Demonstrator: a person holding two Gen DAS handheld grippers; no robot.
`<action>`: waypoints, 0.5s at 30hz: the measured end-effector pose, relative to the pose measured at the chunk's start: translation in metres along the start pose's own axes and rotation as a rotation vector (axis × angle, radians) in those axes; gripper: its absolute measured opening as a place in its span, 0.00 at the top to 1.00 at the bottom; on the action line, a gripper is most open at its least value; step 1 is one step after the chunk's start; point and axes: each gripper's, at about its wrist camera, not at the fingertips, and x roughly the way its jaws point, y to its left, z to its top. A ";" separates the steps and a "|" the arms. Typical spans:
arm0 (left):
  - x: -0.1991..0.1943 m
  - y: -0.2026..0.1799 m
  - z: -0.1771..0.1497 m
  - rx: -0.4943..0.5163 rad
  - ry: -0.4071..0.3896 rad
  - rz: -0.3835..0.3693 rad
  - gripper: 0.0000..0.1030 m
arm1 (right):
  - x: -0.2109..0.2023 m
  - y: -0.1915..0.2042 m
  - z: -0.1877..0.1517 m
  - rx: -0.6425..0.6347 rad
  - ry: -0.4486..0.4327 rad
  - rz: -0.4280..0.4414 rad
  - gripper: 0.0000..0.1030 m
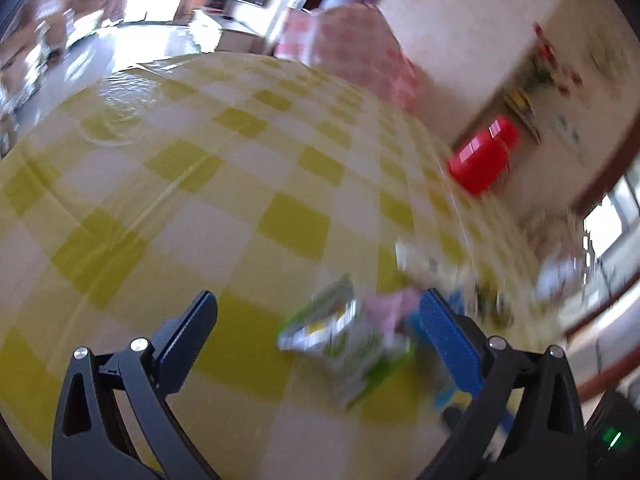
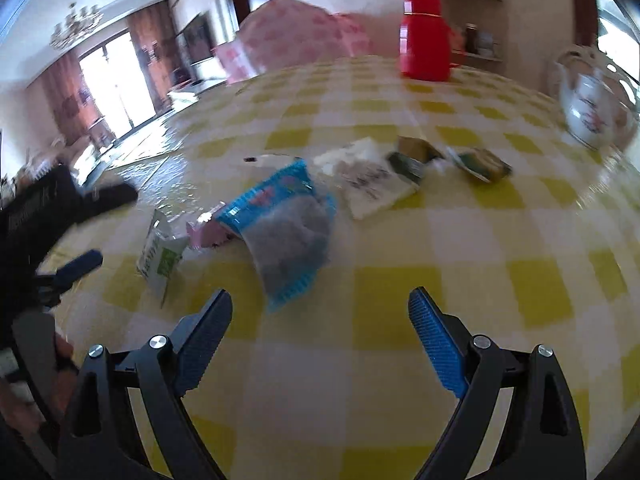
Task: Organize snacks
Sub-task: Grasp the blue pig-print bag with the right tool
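Note:
Several snack packets lie on the yellow-checked table [image 2: 400, 288]. In the right wrist view a blue packet [image 2: 288, 232] is nearest, with a pink packet [image 2: 208, 232] and a green-and-white packet [image 2: 160, 252] to its left, a white packet [image 2: 368, 184] and two dark green packets [image 2: 416, 156] [image 2: 480, 164] behind. My right gripper [image 2: 320, 336] is open and empty, just short of the blue packet. My left gripper [image 1: 316, 328] is open; the green-and-white packet [image 1: 344, 348] lies blurred between its fingers, nearer the right one. The left gripper also shows at the left edge of the right wrist view [image 2: 76, 268].
A red flask [image 2: 424, 36] stands at the table's far side, also in the left wrist view [image 1: 484, 156]. A white teapot [image 2: 592, 104] stands at the far right. A pink checked cover [image 2: 296, 36] sits at the far edge.

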 end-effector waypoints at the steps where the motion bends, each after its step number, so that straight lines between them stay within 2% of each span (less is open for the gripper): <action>1: 0.002 -0.001 0.005 -0.017 -0.014 0.000 0.02 | 0.003 0.003 0.004 -0.018 0.000 0.005 0.16; 4: 0.016 -0.008 0.023 -0.095 -0.053 -0.002 0.02 | 0.015 0.012 0.016 -0.084 0.004 0.023 0.16; 6: 0.025 -0.014 0.027 -0.109 -0.065 -0.013 0.02 | 0.023 0.014 0.024 -0.118 0.010 0.018 0.16; 8: 0.034 -0.019 0.030 -0.094 -0.054 -0.013 0.02 | 0.032 0.014 0.032 -0.134 0.026 0.030 0.16; 10: 0.041 -0.019 0.031 -0.069 -0.007 -0.021 0.02 | 0.041 0.014 0.038 -0.144 0.043 0.048 0.16; 15: 0.036 -0.012 0.032 -0.096 -0.007 -0.018 0.02 | 0.064 0.021 0.051 -0.199 0.098 0.039 0.16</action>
